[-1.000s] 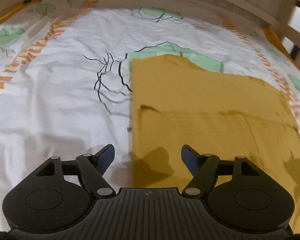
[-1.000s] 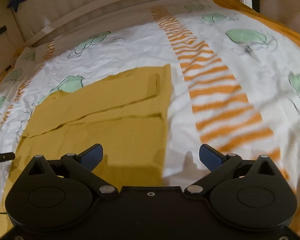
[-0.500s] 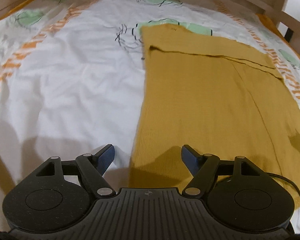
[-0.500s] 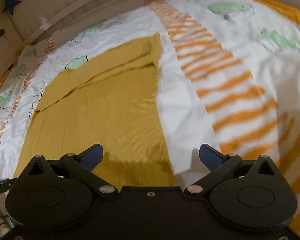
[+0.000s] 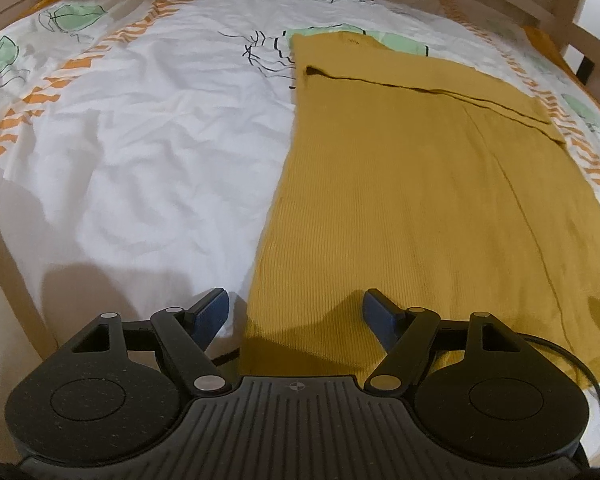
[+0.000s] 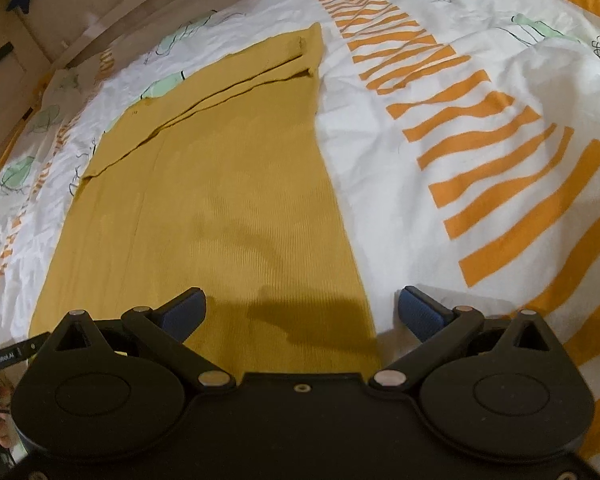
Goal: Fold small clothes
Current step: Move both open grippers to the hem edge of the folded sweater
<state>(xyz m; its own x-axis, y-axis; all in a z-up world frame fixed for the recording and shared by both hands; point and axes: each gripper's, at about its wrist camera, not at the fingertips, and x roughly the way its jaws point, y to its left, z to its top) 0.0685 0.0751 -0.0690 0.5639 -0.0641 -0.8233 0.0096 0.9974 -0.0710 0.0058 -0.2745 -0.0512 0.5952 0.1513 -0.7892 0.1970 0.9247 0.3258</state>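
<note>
A mustard-yellow ribbed garment (image 5: 420, 184) lies flat on the bed, its sides folded in to a long rectangle with a folded band across the far end. It also shows in the right wrist view (image 6: 220, 184). My left gripper (image 5: 296, 312) is open and empty, just above the garment's near left corner. My right gripper (image 6: 300, 312) is open and empty, just above the garment's near right corner. The near hem runs under both grippers.
The bed sheet (image 5: 148, 152) is white with orange stripes (image 6: 500, 168) and green leaf prints. A wooden bed frame (image 5: 580, 12) runs along the far side. A black cable (image 5: 596, 392) trails at the right of the left gripper.
Both grippers have pulled back toward the garment's near hem, from the middle of it. More of the garment's length now shows. The jaws stayed open.
</note>
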